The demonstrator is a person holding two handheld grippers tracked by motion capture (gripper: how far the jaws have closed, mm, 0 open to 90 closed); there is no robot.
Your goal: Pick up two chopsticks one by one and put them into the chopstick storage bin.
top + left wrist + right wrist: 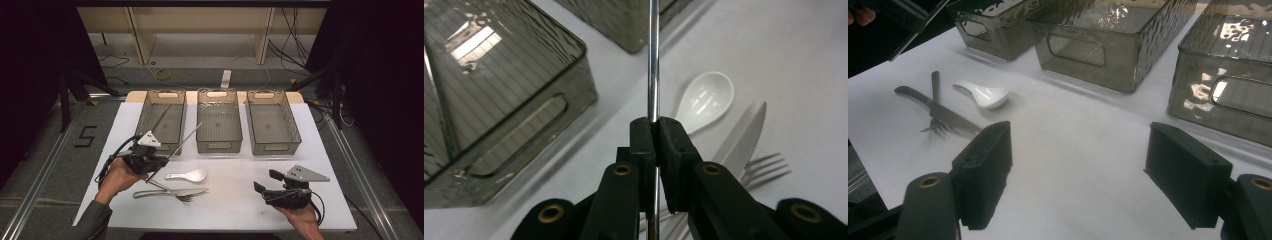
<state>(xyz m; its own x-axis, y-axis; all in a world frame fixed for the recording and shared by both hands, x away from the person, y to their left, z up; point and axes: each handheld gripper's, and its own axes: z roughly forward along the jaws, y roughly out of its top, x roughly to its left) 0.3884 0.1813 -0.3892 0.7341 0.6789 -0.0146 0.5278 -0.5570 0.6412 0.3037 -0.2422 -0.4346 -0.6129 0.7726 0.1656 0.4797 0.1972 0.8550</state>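
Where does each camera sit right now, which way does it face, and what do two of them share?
High view: above the person's side, facing forward and down on the white table; both forearms show, left gripper and right gripper.
Left gripper view: rides the left gripper, looking along jaws shut on a metal chopstick, toward the left bin.
Right gripper view: rides the right gripper, open jaws facing the bins.
Shared: white spoon, knife and fork show in both gripper views.
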